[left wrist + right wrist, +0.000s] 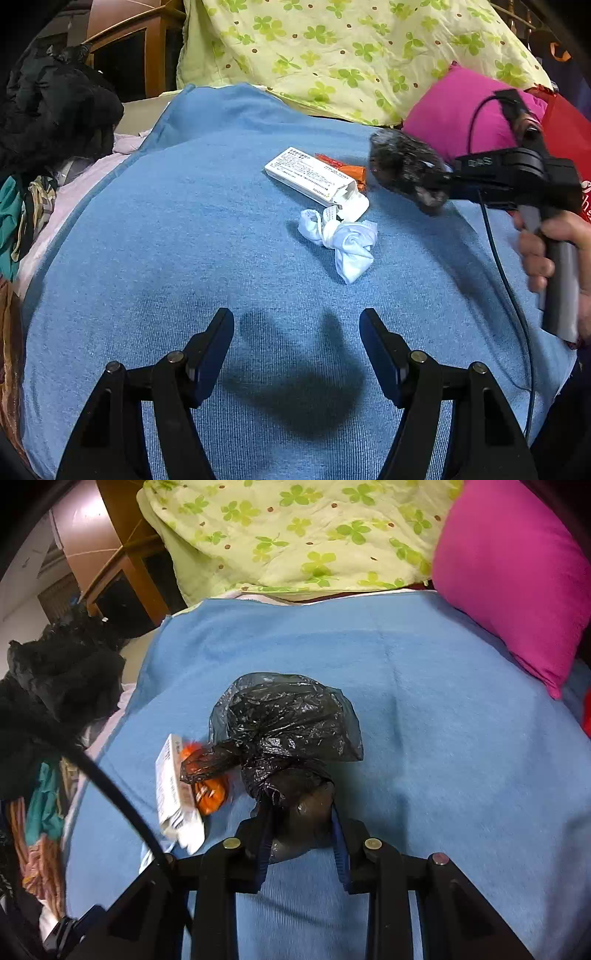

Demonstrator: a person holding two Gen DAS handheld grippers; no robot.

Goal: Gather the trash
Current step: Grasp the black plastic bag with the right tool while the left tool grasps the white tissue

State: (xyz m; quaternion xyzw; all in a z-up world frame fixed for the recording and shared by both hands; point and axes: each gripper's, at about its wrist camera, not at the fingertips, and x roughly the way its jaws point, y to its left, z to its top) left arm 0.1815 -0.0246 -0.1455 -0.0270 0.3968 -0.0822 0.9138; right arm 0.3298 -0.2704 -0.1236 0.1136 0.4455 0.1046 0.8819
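A big blue blanket (184, 240) covers the bed. The right gripper (301, 834) pinches a black trash bag (284, 720) tight. At its nine o'clock lie a white box (314, 177), an orange wrapper (347, 170) and a crumpled tissue (343, 236). The left gripper (296, 339) is wide open, holding nothing.

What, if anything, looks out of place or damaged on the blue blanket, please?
The long white cardboard box lies with one end torn open, its flap crumpled. A knotted white tissue wad sits against that end, and an orange wrapper is tucked behind the box.
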